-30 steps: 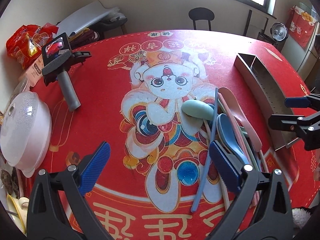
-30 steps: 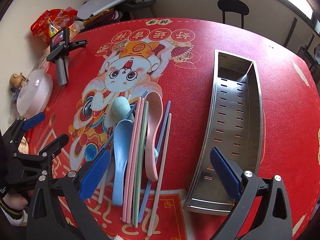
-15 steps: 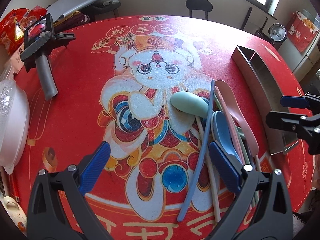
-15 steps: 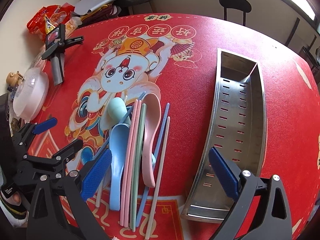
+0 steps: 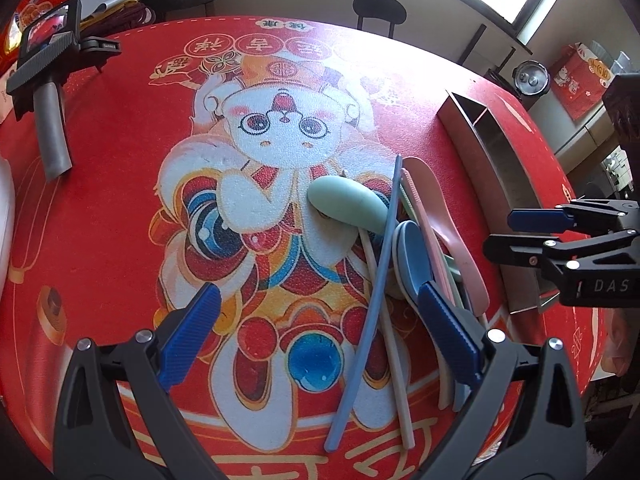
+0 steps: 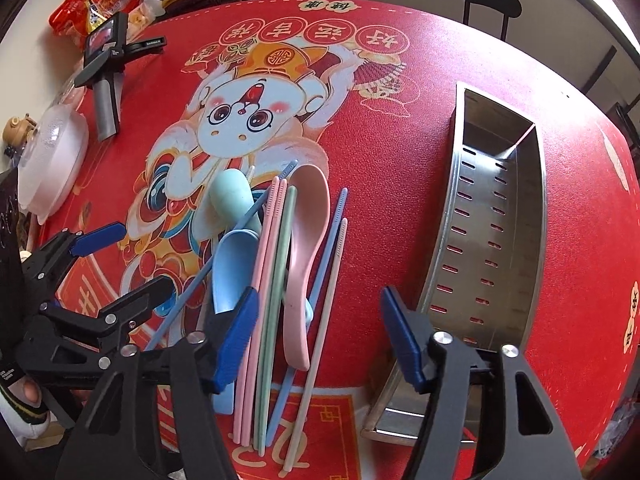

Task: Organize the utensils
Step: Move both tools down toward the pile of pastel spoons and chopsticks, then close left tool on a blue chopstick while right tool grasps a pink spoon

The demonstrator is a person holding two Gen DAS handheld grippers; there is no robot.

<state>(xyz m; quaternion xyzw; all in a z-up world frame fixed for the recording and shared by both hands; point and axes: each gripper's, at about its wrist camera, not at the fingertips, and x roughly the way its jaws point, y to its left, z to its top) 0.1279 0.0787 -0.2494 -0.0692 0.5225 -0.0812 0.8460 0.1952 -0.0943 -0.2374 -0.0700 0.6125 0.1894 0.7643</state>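
The red printed table mat (image 6: pixel 400 152) fills both views, but only the right wrist view shows the stainless steel utensil tray (image 6: pixel 536 216) from above, at the right of the frame: its slotted floor is seen bare, with no utensil inside. In the left wrist view the same tray (image 5: pixel 476 128) is seen only edge-on at the right, its inside hidden. A white domed lid (image 6: pixel 52 160) at the left edge and a red snack bag (image 6: pixel 86 4) at the upper left are shown clearly in the right wrist view only. A spare grey-handled gripper (image 5: pixel 46 80) is seen lying at the upper left of both frames. The utensils are heaped on the mat left of the tray, apart from it: a pink spoon (image 6: pixel 304 240), a light blue spoon (image 6: pixel 232 268), a green spoon (image 5: pixel 344 200), and pink chopsticks (image 6: pixel 262 288) among green, blue and beige ones. The right gripper (image 6: pixel 316 332) is seen above the pile, its jaws closing around the pink chopsticks, green chopstick and pink spoon handle without pressing them. The left gripper (image 5: pixel 320 332) is spread wide over a blue chopstick (image 5: pixel 372 292), pinching nothing.
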